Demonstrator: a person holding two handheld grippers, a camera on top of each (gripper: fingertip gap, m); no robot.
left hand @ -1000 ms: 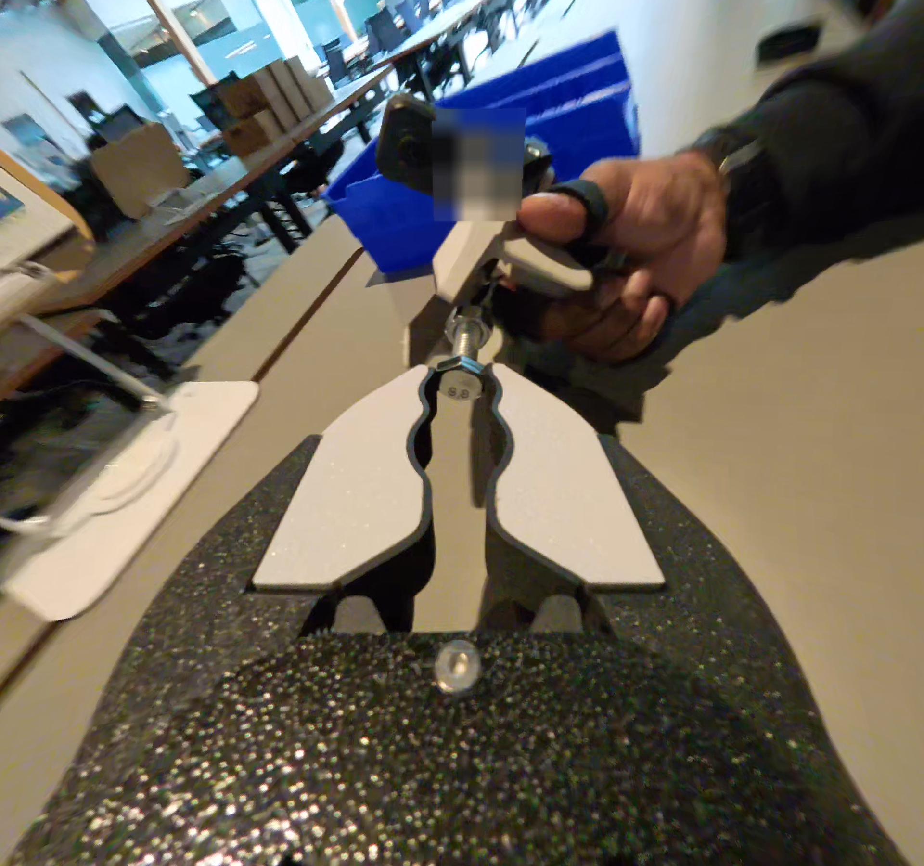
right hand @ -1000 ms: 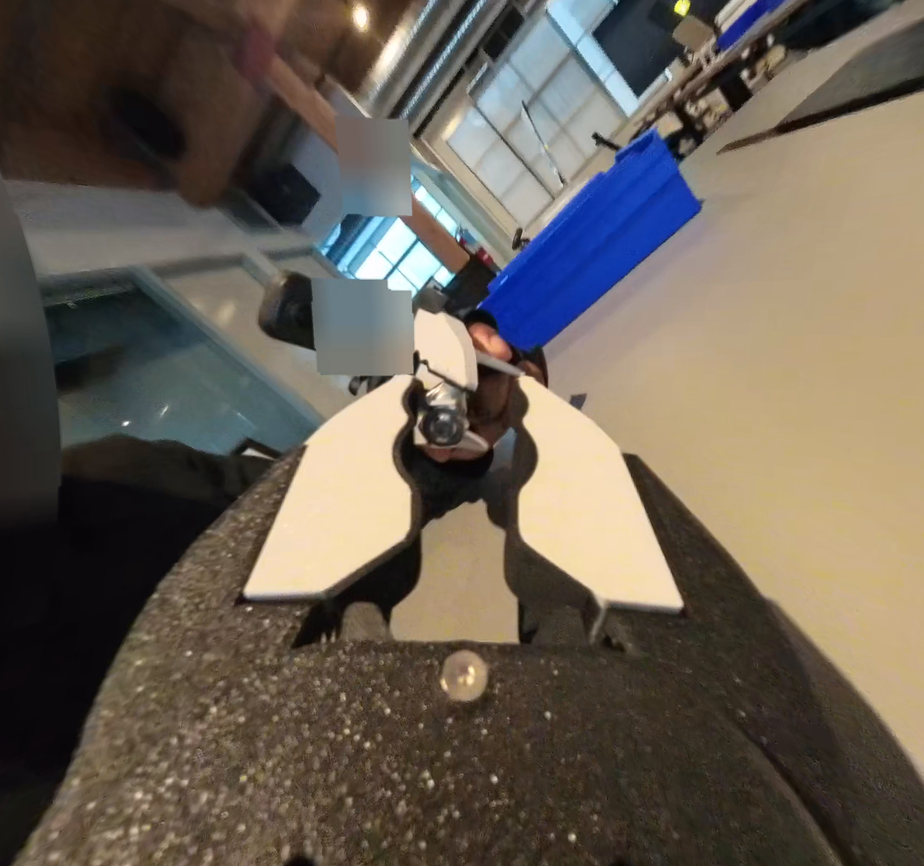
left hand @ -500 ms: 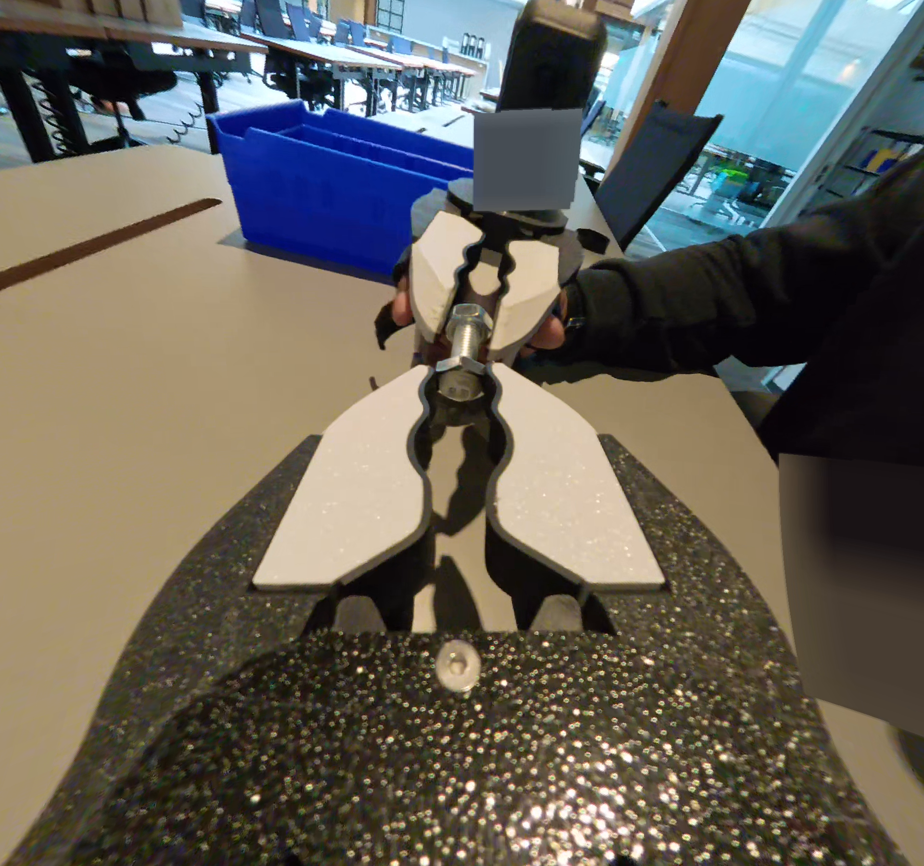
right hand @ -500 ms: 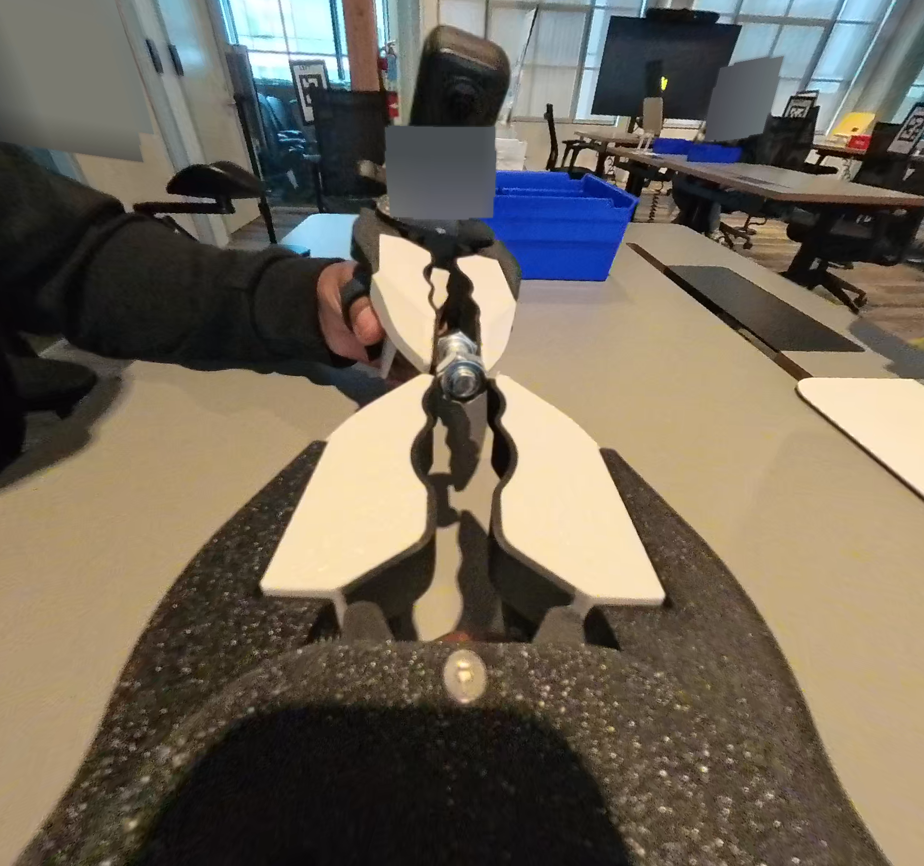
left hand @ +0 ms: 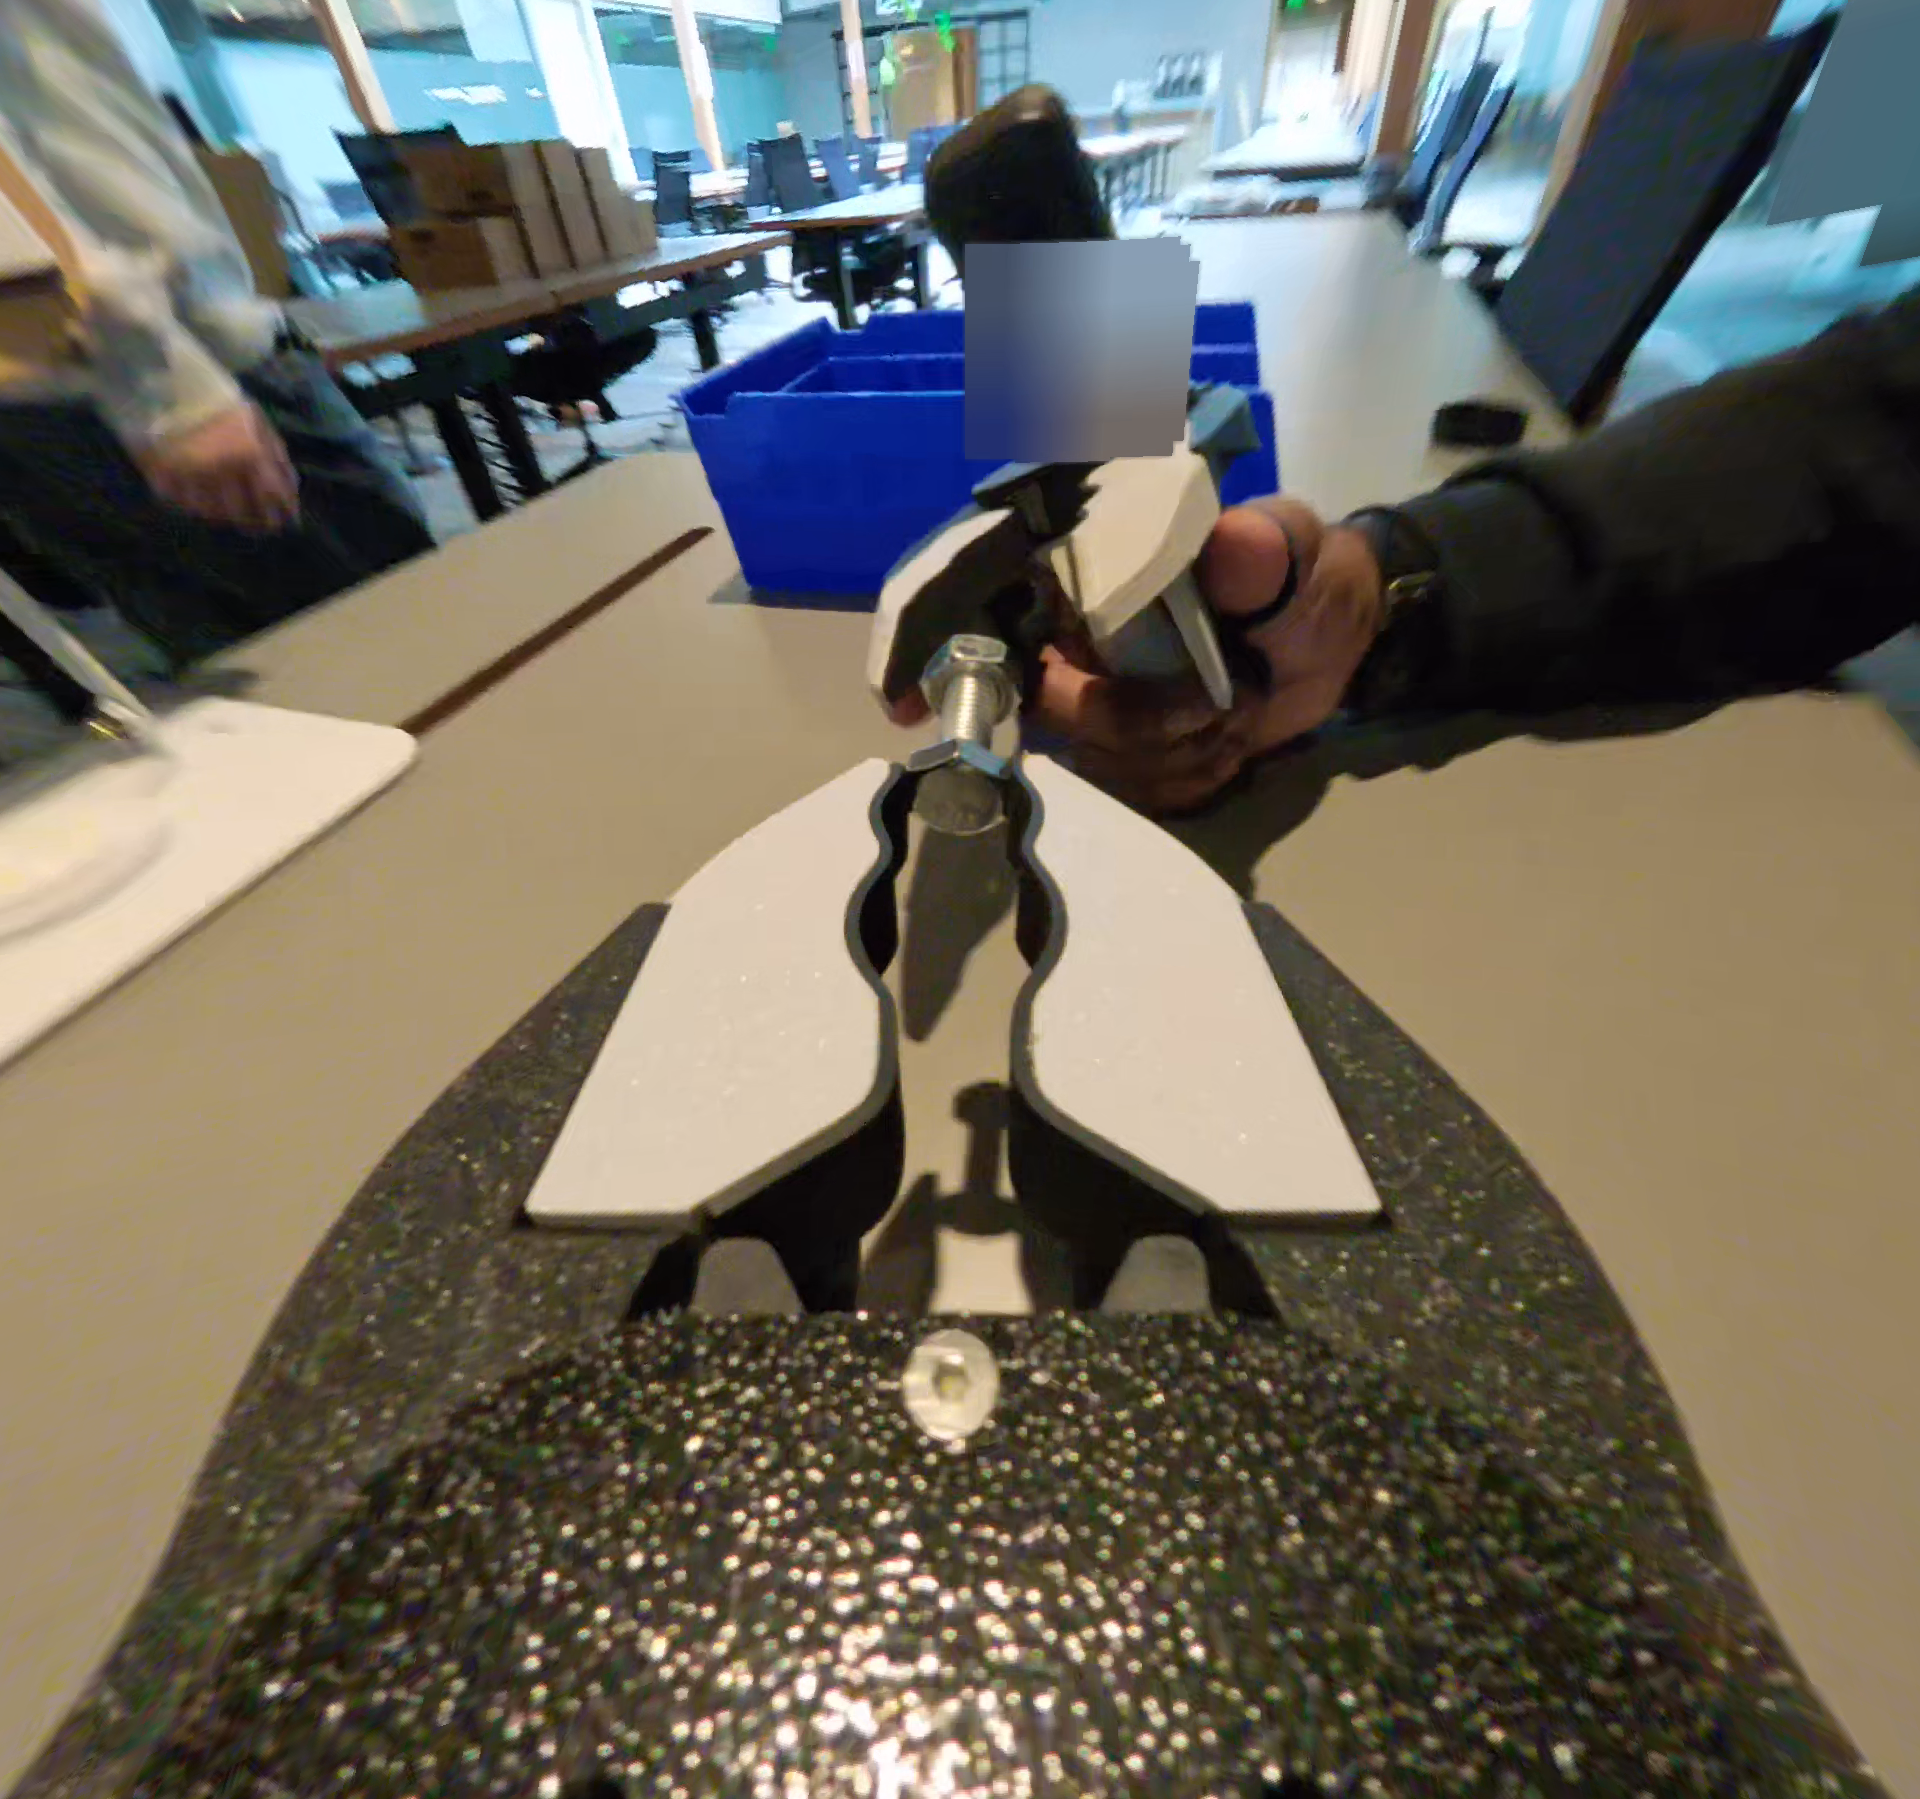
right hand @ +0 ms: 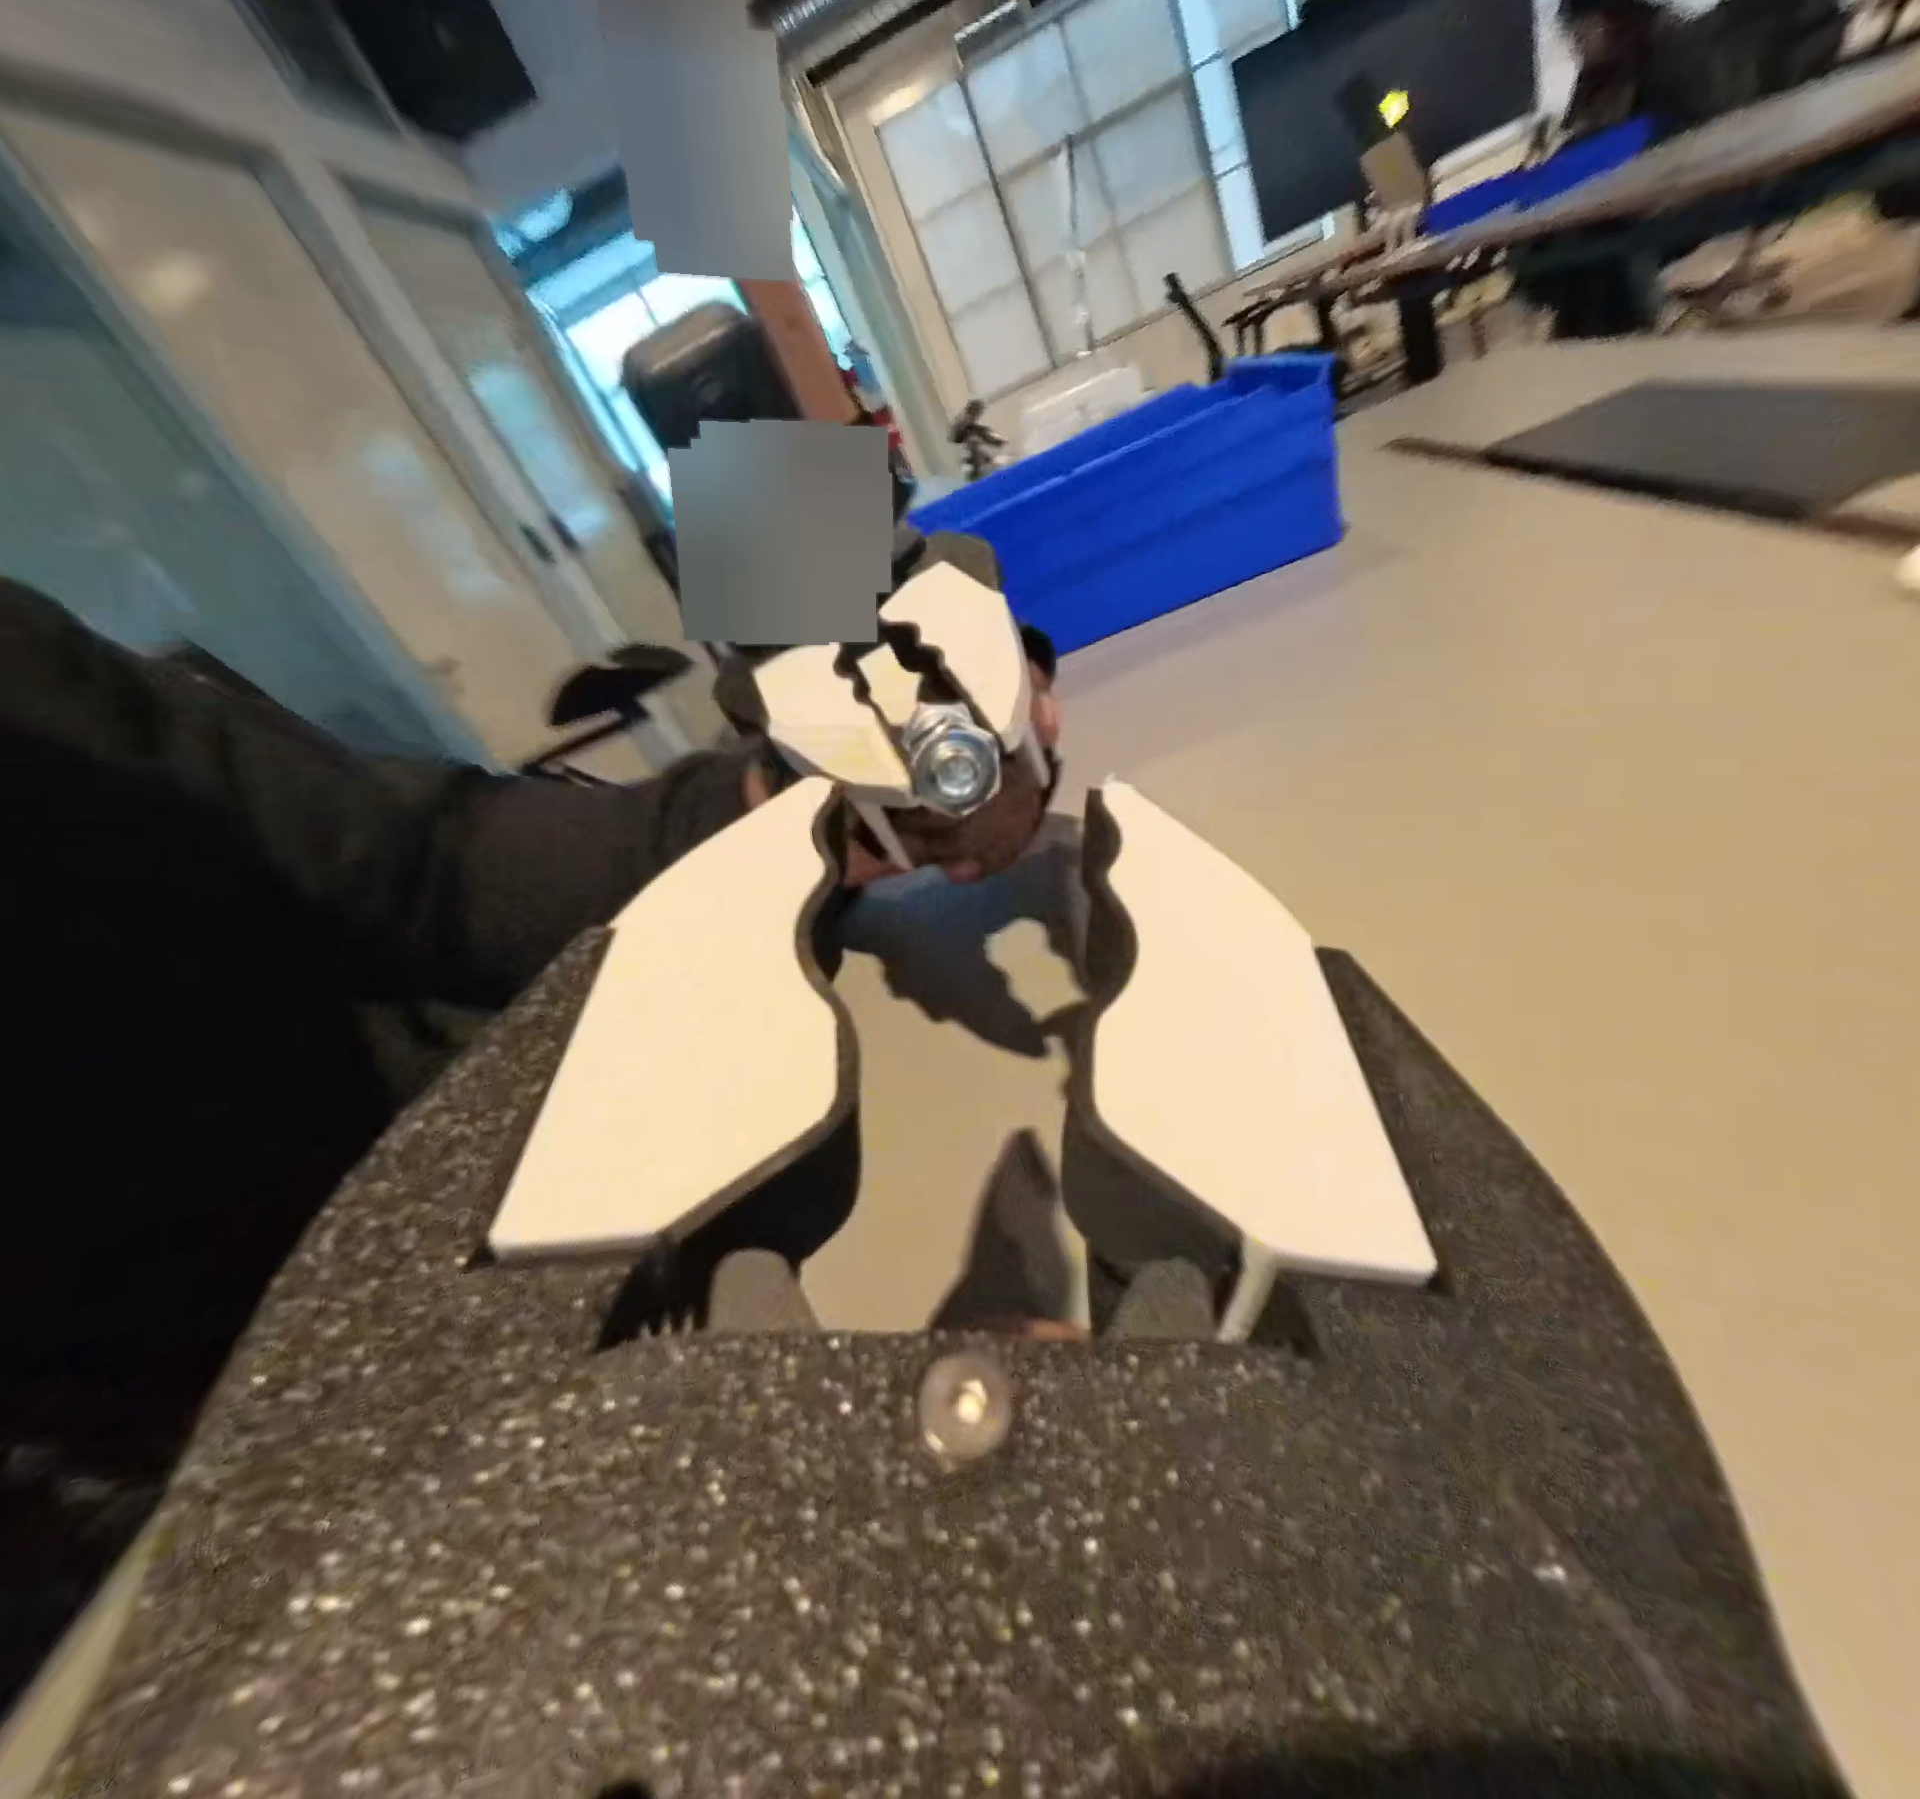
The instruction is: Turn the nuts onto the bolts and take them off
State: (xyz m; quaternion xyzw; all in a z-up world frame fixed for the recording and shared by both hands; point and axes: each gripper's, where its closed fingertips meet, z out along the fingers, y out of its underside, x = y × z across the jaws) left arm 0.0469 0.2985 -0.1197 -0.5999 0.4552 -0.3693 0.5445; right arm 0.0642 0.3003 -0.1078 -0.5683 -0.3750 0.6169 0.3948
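My left tool (left hand: pixel 958 793) is clamped on the bolt (left hand: pixel 964 726) by its head, above the worktop (left hand: pixel 1558 970). My right tool (right hand: pixel 956 799) gapes just short of the nut (right hand: pixel 940 733) on the bolt's tip, nearer than the blue bin (right hand: pixel 1143 513). I can read no writing anywhere.

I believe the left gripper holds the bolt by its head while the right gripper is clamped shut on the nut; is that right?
Not quite: the right wrist view shows the right gripper open, off the nut. The left gripper does hold the bolt by its head.
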